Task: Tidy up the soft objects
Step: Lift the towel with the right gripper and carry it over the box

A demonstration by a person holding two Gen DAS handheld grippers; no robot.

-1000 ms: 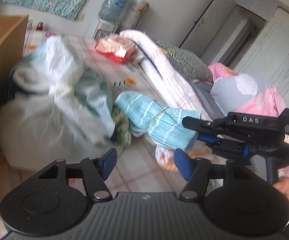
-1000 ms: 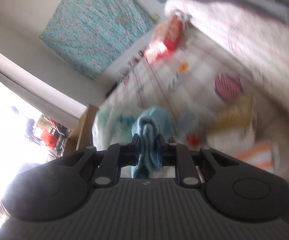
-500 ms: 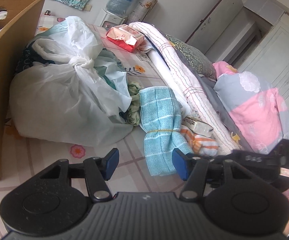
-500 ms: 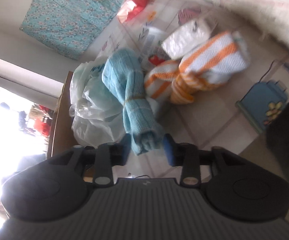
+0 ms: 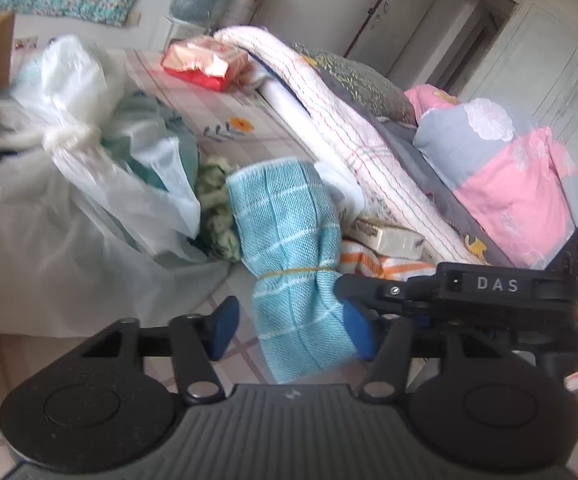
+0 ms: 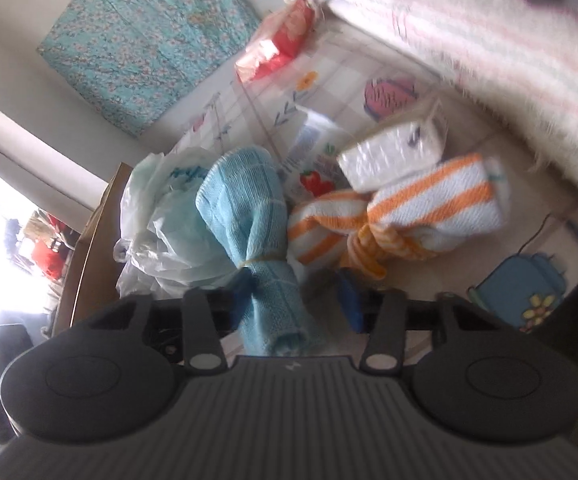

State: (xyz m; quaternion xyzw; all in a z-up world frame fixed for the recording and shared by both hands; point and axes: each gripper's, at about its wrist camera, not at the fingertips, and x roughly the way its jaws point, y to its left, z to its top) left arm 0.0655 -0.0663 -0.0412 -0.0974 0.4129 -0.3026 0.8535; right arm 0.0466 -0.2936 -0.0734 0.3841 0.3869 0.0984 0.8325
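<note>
A second ago we had the blue towel (image 6: 257, 240) pinched tight in our right gripper (image 6: 295, 300) and lifted off the bed; now it lies on the flowered bed sheet (image 5: 245, 124), and that gripper's jaws stand apart on either side of its near end. The left pad seems to brush the cloth while the right pad is clear of it, and the jaws are closing again, so the release looks only partly settled. Our left gripper (image 5: 293, 328), which hung wide and empty in front of the pile, has come down over the same towel: its right pad sits against the cloth, its left pad is apart from it, and its jaws are closing too. We judge that the towel has been set down beside the others and that we are now shifting or passing it, not yet done with it. The towel is a soft roll of pale blue knit with thin white checks, cinched near the middle by a yellow rubber band (image 5: 297, 271), flaring wider at the far end. Just right of it, seen from the right gripper, lies an orange-striped towel (image 6: 401, 212) tied the same way, with a small white packet (image 6: 393, 158) resting on it; left of it slumps a white plastic bag (image 5: 69, 216).
</note>
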